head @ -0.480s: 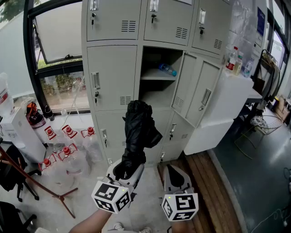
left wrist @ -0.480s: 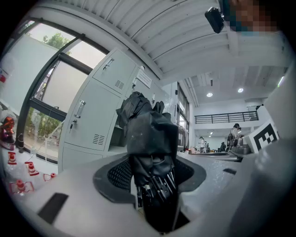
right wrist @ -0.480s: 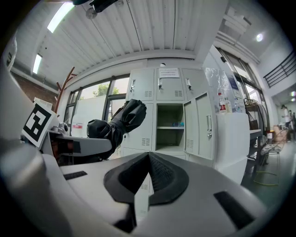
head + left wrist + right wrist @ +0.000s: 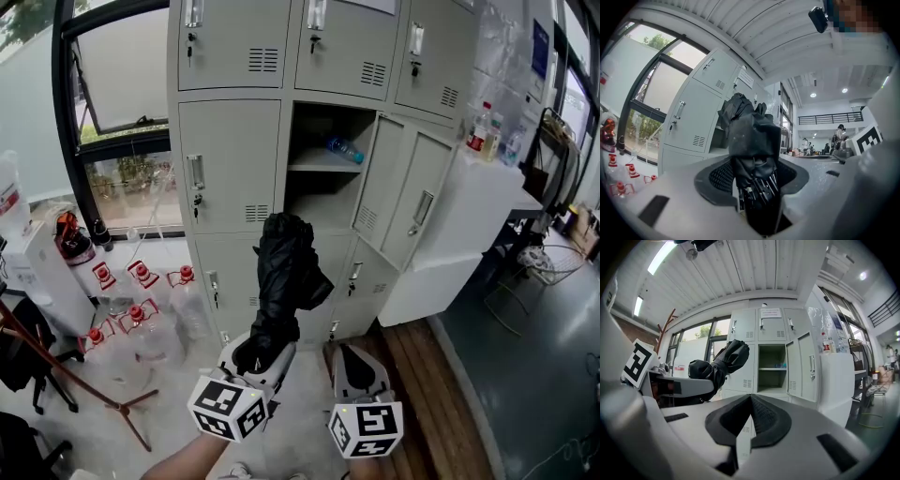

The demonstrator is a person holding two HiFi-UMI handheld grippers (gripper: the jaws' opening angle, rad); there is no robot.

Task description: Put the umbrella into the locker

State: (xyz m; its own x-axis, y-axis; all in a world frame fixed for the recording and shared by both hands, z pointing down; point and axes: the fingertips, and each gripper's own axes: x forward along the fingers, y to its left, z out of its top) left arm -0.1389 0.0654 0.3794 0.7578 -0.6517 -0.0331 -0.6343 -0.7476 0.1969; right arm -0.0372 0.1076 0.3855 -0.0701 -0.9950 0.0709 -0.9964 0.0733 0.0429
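Right now the folded black umbrella (image 4: 286, 281) is clamped by its lower end in my left gripper (image 4: 255, 356), sticking out ahead of the jaws with its bunched tip aimed toward the locker (image 4: 323, 187). I hold it by that end, I think, so the free length can go in first. The open compartment sits ahead of and above that gripper, well apart from the tip, with its door (image 4: 405, 187) swung off to the right. A bottle (image 4: 345, 148) lies on the upper shelf, so the lower space looks like the place. My right gripper (image 4: 354, 364) rides just beside the left, jaws together on nothing. Compared with half a second ago, my grip is unchanged, and the locker sits only a touch lower in the head view.
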